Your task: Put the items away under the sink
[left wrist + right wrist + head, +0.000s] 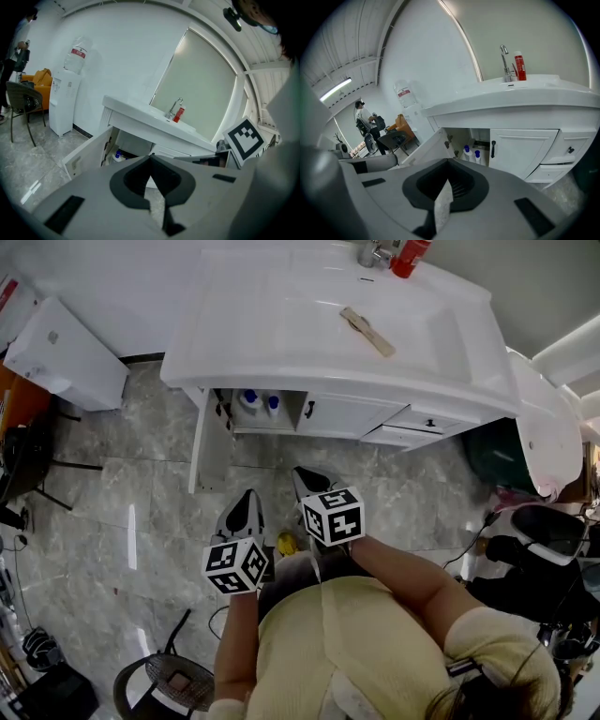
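Note:
The white sink cabinet [309,343] stands ahead with its left door [208,442] swung open. Two blue-capped bottles [249,401] sit inside under the sink, also visible in the right gripper view [467,153]. A red bottle [410,257] stands by the faucet [504,61]. A flat wooden piece [367,331] lies on the countertop. My left gripper [251,495] and right gripper [305,474] hover over the floor in front of the cabinet. Both are shut with nothing between the jaws [150,159] [448,163].
A white water dispenser [66,352] stands left of the cabinet. A dark chair [173,681] is behind me at the left, and black seats [544,531] are at the right. The right door [520,152] and drawers are closed. A person [361,112] stands far off.

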`<state>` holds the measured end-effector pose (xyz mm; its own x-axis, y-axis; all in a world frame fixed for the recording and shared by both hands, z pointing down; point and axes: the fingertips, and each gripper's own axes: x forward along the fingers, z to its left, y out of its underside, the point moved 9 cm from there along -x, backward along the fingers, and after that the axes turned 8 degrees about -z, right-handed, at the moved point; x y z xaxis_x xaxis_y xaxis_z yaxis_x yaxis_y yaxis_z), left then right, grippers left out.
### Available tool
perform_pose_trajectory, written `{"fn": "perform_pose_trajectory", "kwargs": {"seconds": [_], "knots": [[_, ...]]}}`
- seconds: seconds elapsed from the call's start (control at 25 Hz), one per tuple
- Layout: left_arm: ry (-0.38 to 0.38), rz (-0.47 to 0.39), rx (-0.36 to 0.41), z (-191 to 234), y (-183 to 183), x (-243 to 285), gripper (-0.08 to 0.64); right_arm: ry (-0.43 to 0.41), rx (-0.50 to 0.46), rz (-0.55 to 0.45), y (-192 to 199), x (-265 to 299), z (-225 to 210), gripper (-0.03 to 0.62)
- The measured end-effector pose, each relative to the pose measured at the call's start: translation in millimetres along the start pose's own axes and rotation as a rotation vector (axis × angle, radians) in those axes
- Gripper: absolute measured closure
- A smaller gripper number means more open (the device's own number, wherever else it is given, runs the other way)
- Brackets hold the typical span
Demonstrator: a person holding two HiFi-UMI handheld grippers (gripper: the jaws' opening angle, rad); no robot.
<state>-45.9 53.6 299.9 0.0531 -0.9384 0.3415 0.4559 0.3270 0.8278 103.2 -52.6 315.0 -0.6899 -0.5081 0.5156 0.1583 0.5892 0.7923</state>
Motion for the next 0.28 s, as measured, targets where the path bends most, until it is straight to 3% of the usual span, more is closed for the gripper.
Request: {"fn": "perform_pose_trajectory", "kwargs": {"seconds": [0.28], "knots": [[-0.02, 0.001, -0.016, 8.6, 1.0, 0.5, 0.532, -0.017, -0.002, 0.007, 0.4, 8.4, 5.0, 0.566]]}}
